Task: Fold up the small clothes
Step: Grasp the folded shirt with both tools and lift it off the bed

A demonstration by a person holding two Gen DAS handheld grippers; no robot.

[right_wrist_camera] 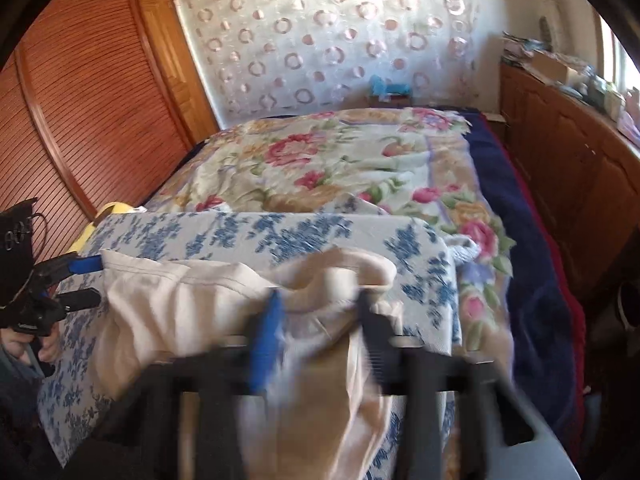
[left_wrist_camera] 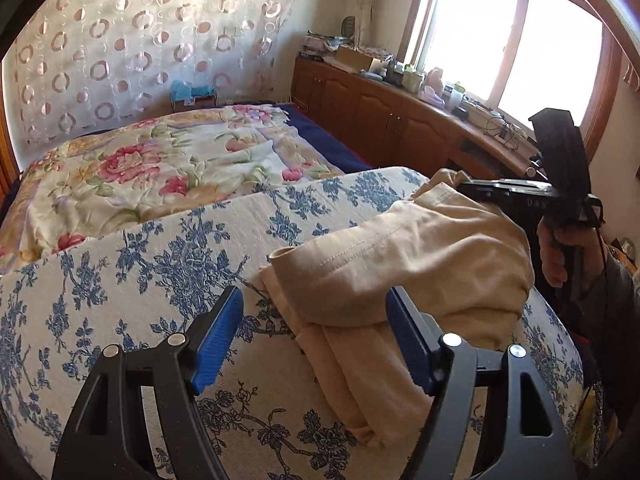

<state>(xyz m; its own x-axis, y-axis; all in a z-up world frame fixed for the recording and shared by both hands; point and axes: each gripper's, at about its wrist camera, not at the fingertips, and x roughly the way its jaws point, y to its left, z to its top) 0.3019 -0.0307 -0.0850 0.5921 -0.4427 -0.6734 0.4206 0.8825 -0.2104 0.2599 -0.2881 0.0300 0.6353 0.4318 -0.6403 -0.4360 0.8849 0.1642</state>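
Left wrist view: the beige garment (left_wrist_camera: 400, 256) lies folded on the blue-flowered board (left_wrist_camera: 120, 280), near its right end. Left gripper (left_wrist_camera: 316, 340) stands apart, empty, over its near edge. Right gripper (right_wrist_camera: 320, 320), blurred, is closed on the cloth's far end.

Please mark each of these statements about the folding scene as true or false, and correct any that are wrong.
1. The garment is beige. True.
2. It lies on the pink-flowered quilt. False: it lies on the blue-floral cloth; the quilt is behind it.
3. The left gripper stands open over the garment's edge. True.
4. A window lights the room. True.
5. The cabinets under the window are white. False: the cabinets are brown wood.
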